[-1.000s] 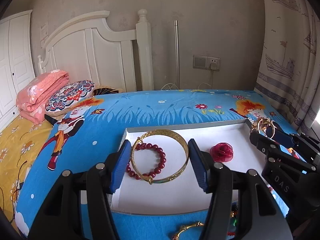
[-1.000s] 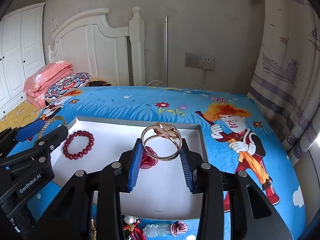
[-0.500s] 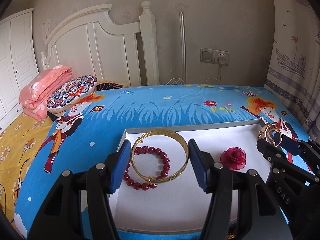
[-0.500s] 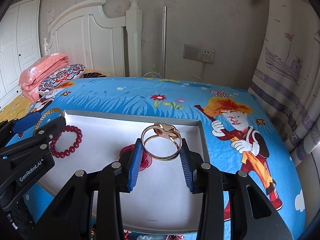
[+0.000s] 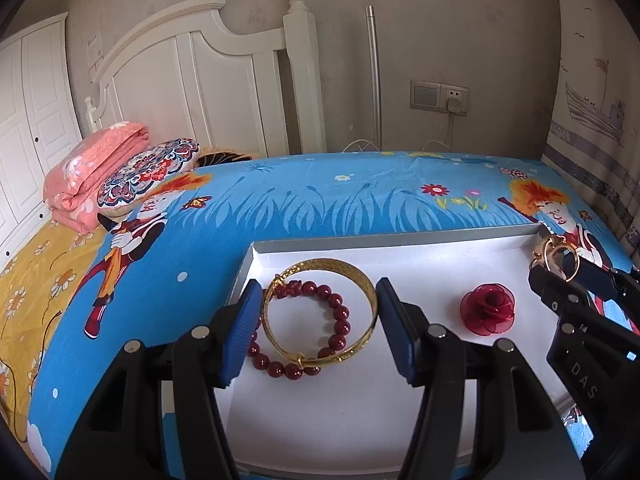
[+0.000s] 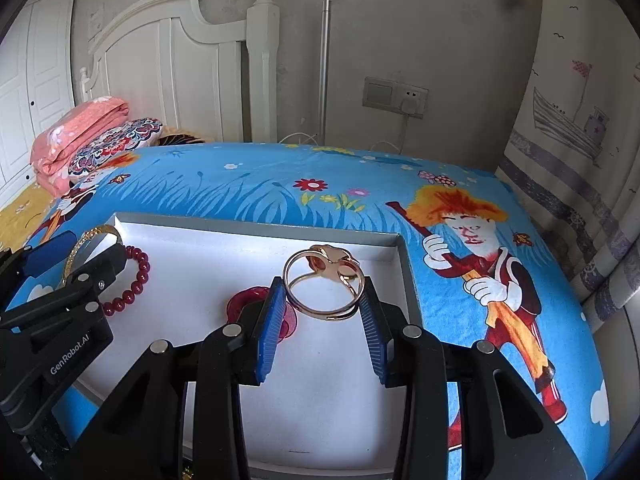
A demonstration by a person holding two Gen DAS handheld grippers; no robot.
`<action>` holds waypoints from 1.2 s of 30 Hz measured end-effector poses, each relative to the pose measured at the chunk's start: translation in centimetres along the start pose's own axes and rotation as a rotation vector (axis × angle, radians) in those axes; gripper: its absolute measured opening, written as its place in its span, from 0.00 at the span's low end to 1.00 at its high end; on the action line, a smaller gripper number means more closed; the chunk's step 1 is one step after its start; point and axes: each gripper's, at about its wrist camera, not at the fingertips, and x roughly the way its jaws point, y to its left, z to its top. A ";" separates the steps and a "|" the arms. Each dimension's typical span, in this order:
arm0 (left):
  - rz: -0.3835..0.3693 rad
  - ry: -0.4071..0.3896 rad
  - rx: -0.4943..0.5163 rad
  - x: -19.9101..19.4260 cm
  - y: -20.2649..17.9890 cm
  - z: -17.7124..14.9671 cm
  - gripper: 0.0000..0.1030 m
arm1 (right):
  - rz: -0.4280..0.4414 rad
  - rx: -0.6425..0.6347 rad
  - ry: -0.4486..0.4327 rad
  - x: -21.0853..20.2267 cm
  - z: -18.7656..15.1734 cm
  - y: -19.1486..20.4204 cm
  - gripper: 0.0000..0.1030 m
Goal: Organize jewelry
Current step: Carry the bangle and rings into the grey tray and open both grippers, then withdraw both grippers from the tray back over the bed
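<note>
Lowered over the white tray (image 5: 400, 238); left tongs (image 5: 318, 322) clamping gold bangle (image 5: 362, 280); right tongs (image 6: 324, 306) clamping rose-gold bangle (image 6: 294, 268).

One white tray (image 5: 400, 239); two gold bangles (image 5: 320, 316) (image 6: 324, 288); one red bead bracelet (image 5: 340, 320); one red fabric rose (image 5: 487, 314), centre right; two grippers (image 5: 318, 320) (image 6: 324, 316), lower frame.

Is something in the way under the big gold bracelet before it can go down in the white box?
Yes. The red bead bracelet lies on the white box floor right beneath the gold bangle held by the left gripper.
</note>
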 end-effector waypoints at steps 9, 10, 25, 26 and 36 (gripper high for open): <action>0.031 -0.010 0.015 -0.3 0.3 -0.5 0.69 | -0.011 0.032 -0.028 -1.1 0.4 -1.1 0.53; 0.036 -0.006 0.021 -0.2 0.3 -0.6 0.69 | -0.009 0.042 -0.029 -1.3 0.4 -1.3 0.53; 0.053 -0.028 0.066 -2.4 0.7 -3.1 0.91 | 0.032 0.124 -0.040 -3.4 -1.9 -2.9 0.67; 0.052 -0.035 0.070 -2.7 0.7 -3.3 0.92 | 0.030 0.119 -0.042 -3.7 -2.0 -2.8 0.68; 0.025 -0.035 0.038 -5.3 0.9 -5.3 0.95 | 0.026 0.077 -0.044 -5.7 -4.6 -2.5 0.76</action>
